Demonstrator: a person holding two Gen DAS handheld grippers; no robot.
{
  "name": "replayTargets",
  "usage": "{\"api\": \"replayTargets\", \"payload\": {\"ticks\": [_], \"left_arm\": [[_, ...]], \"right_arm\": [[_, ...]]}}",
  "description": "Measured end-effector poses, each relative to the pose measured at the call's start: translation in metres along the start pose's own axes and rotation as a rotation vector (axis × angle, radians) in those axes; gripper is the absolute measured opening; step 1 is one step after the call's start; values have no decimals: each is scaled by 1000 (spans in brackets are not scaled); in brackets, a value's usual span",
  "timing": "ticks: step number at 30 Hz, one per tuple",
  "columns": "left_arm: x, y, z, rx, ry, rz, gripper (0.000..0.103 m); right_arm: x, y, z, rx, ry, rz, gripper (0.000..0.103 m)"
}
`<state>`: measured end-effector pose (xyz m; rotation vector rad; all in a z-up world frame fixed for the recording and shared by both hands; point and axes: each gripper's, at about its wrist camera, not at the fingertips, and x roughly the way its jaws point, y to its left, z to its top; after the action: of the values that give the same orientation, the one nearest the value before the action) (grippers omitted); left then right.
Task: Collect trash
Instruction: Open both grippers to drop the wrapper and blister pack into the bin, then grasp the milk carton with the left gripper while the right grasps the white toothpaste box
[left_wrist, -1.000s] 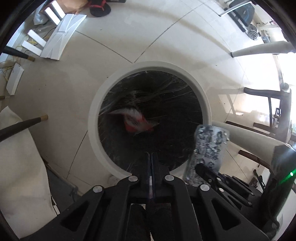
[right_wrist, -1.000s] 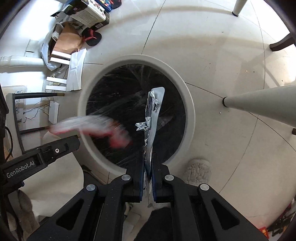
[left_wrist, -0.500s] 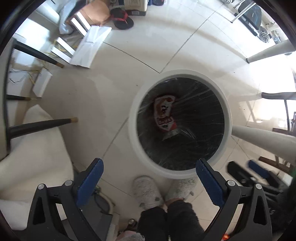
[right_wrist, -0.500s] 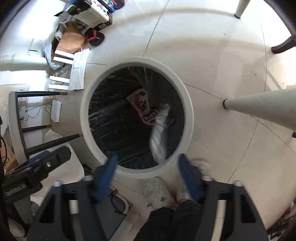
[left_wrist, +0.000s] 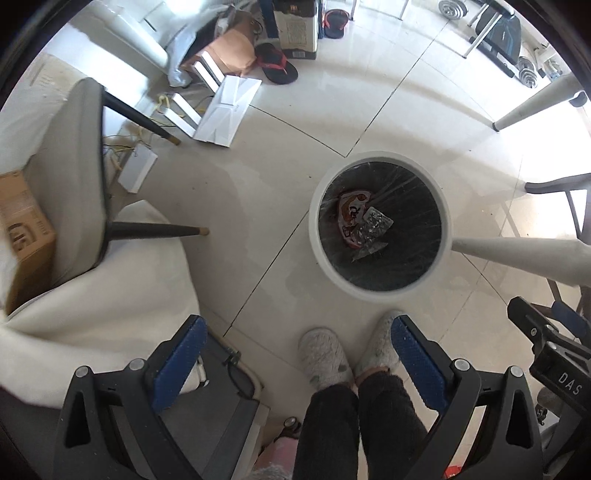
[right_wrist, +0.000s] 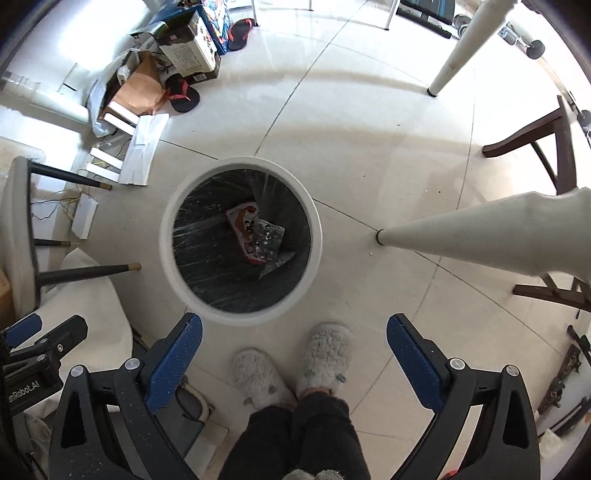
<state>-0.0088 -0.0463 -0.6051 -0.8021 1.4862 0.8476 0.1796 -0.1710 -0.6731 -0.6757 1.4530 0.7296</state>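
1. We look straight down on a round white waste bin lined with a black plastic bag (left_wrist: 380, 221); inside it lie a red-and-white snack wrapper (left_wrist: 351, 218) and a crumpled silver foil packet (left_wrist: 375, 225), the foil resting partly over the wrapper, both at the bottom of the liner.
2. Our left gripper (left_wrist: 295, 354) stands wide, its blue-padded fingers (left_wrist: 179, 360) far apart with nothing between them; our right gripper (right_wrist: 293, 350) is equally wide and empty, its jaws having just been opening.
3. As we judge it, this round of the task is done: both pieces are in the bin and neither tool carries anything; what is left, if anything, would be further litter, and we cannot tell from here whether the clutter along the wall counts as trash.
4. The left view alone shows a cardboard box (left_wrist: 22, 236) on a grey padded chair (left_wrist: 74, 177), plus the right tool's black body at its right edge; the right view alone shows a dark wooden chair frame (right_wrist: 535, 136) and a brown paper bag (right_wrist: 136, 92) more plainly.
5. Both views show the person's grey fluffy slippers (right_wrist: 291, 365) on the pale tiled floor (right_wrist: 369, 147), just beside the bin's rim.
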Motion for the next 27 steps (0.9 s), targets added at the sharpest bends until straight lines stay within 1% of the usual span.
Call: {"api": "replayTargets", "payload": {"ticks": [6, 13, 16, 18, 22, 25, 27], "left_arm": [[-76, 6, -30, -3, -18, -19, 102], [-173, 9, -63, 22, -62, -46, 102], [-218, 12, -73, 33, -103, -55, 102], [-250, 13, -77, 30, -151, -63, 102], [-304, 8, -66, 27, -254, -89, 103], [-335, -2, -45, 24, -322, -66, 103], [-351, -7, -27, 1, -343, -62, 103]], "right_arm": [[-81, 8, -24, -15, -18, 26, 101], [-200, 14, -54, -19, -68, 55, 101], [-250, 12, -66, 0, -82, 84, 101], [-283, 10, -73, 16, -84, 115, 101], [-344, 6, -78, 44, -118, 172, 101], [-388, -4, -69, 64, -171, 190, 101], [-412, -15, -58, 85, -196, 191, 101]]}}
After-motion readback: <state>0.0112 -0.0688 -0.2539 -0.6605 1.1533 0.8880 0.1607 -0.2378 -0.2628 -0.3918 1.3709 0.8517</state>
